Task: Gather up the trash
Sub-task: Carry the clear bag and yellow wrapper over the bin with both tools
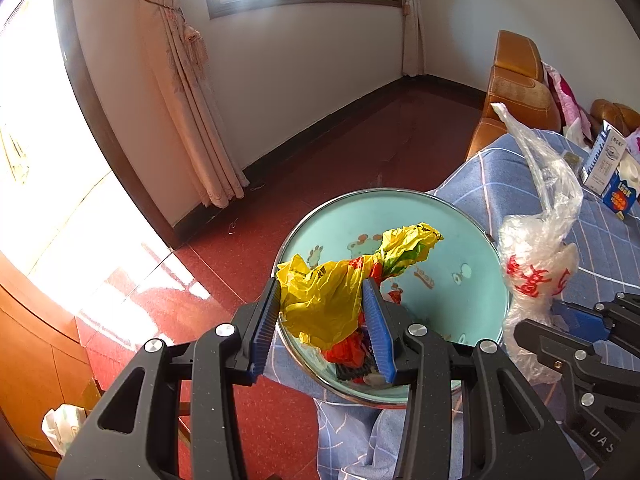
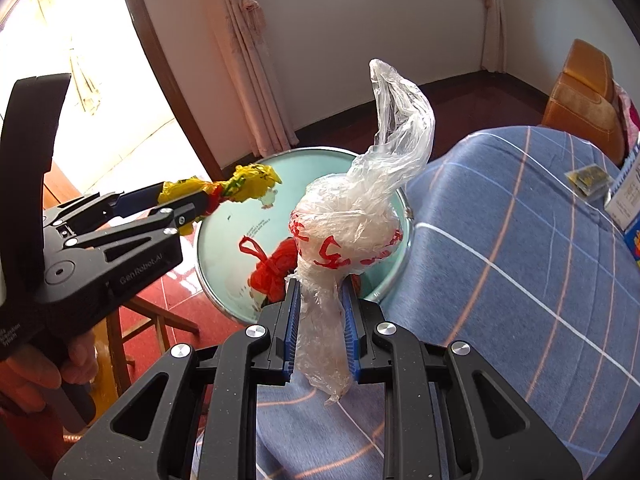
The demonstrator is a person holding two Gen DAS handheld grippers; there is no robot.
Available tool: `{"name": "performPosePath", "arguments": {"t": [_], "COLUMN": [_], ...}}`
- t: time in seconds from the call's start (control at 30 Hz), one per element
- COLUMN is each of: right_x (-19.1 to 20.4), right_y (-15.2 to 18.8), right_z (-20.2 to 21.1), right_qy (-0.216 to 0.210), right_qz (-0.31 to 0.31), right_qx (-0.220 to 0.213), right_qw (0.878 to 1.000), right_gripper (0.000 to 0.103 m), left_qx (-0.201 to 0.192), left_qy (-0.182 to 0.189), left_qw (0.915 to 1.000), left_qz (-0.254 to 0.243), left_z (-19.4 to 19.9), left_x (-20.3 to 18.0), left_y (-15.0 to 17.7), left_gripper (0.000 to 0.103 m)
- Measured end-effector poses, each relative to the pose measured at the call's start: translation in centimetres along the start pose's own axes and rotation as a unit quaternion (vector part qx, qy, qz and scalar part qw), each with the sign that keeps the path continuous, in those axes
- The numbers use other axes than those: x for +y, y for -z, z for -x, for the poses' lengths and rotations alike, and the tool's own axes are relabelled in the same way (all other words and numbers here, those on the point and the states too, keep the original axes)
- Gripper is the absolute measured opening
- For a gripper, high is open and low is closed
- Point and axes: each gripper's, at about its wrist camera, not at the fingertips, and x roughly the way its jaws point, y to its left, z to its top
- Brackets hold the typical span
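My left gripper (image 1: 324, 288) is shut on a crumpled yellow plastic bag (image 1: 336, 284) and holds it over a round teal basin (image 1: 452, 224). The same bag shows in the right wrist view (image 2: 248, 184), with the left gripper (image 2: 200, 204) at the left. A red plastic bag (image 2: 276, 268) lies inside the basin (image 2: 224, 240). My right gripper (image 2: 320, 284) is shut on a clear plastic bag with red print (image 2: 348, 228), held above the basin's right edge; it also shows in the left wrist view (image 1: 536, 264), beside the right gripper (image 1: 568, 320).
A blue checked cloth (image 2: 520, 260) covers the surface at the right. A milk carton (image 1: 604, 160) and a blue box (image 1: 622, 192) stand on it, with a small packet (image 2: 588, 178). An orange sofa (image 1: 516, 80) is behind. A wooden stool (image 2: 136, 324) and red floor (image 1: 320, 152) lie left.
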Motion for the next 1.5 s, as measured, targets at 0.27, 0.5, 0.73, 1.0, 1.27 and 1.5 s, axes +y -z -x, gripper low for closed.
{"name": "performPosePath", "arguments": {"t": [0.27, 0.5, 0.73, 1.0, 1.27, 1.5], "right_x": [0.6, 0.6, 0.3, 0.5, 0.7, 0.6], "right_y": [-2.0, -3.0, -3.4, -3.5, -3.6, -3.7], "right_z": [-2.0, -3.6, -6.1, -8.0, -10.6, -12.7], "right_qy": [-0.004, -0.007, -0.002, -0.01, -0.017, -0.018], "right_qz": [0.01, 0.018, 0.028, 0.045, 0.054, 0.059], "right_qx": [0.004, 0.011, 0.033, 0.058, 0.092, 0.114], "right_qw": [1.0, 1.0, 0.999, 0.997, 0.994, 0.992], "right_gripper": [0.021, 0.021, 0.021, 0.021, 0.021, 0.021], "left_qx": [0.008, 0.019, 0.033, 0.049, 0.067, 0.077], "left_qy": [0.0, -0.005, -0.004, 0.002, 0.002, 0.002], "left_qw": [0.9999, 0.9997, 0.9993, 0.9986, 0.9974, 0.9967], "left_qz": [0.012, 0.013, 0.017, 0.02, 0.027, 0.026], "left_z": [-1.6, -3.3, -4.8, -6.5, -8.2, -9.1], "left_x": [0.6, 0.1, 0.1, 0.1, 1.0, 1.0], "left_y": [-1.1, -1.9, -2.0, -1.8, -1.4, -1.0], "left_gripper": [0.042, 0.042, 0.042, 0.042, 0.042, 0.042]}}
